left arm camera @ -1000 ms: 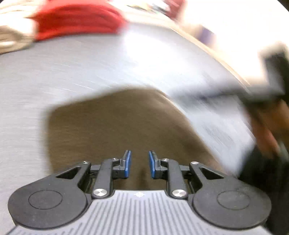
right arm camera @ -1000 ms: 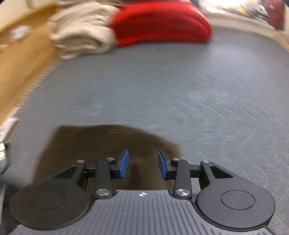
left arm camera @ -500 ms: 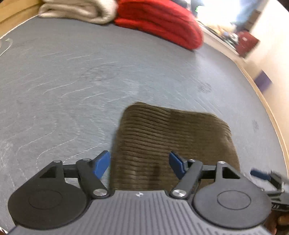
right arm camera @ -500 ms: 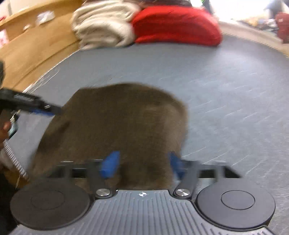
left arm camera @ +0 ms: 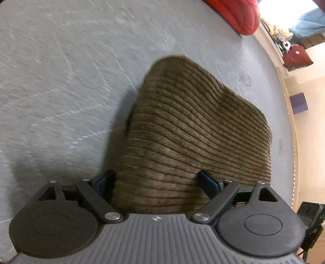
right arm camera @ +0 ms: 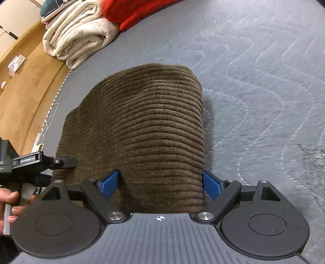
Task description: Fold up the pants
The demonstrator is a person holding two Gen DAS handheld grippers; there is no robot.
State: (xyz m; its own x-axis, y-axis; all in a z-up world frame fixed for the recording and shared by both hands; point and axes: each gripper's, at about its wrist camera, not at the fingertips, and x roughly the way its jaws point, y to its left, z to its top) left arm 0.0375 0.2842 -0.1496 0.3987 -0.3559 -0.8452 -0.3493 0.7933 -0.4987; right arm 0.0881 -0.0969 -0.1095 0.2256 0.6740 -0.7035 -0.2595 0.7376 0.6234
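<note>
Where the brown pants (left arm camera: 195,130) lie folded into a thick, ribbed block, soft corduroy-like pile with cords running crosswise, rounded at the far corners. Spread flat on a grey quilted mattress (left arm camera: 61,81) stitched in pale wavy lines, directly ahead of and beneath both claws.

Left claw (left arm camera: 156,180): wide open, just been opening, blue pads set apart over the near end of the fabric, one pad beside the block's left edge, the other over its top; not pressing on the cloth, holding nothing. Near edge of the fabric hidden behind the claw's ribbed grey body.

Right claw (right arm camera: 160,182): likewise spread wide after opening, blue pads straddling the right part of the block, right pad just beside its right edge; nothing gripped. Whether the pad tips touch the pile, hard to tell.

Beyond the right claw, far to the left: a cream fleece blanket (right arm camera: 79,34), plush and rolled in thick layers, touching a red bundle (right arm camera: 138,12) cut off by the frame's top. Left of that, a curved wooden ledge (right arm camera: 26,85).

Left of the right claw, black bar of the other tool reaching over the fabric's edge, fingers (right arm camera: 12,201) of a hand around its handle, mostly cut off.

Far right of the left claw, small bright objects along a wall, too blurred to identify.
</note>
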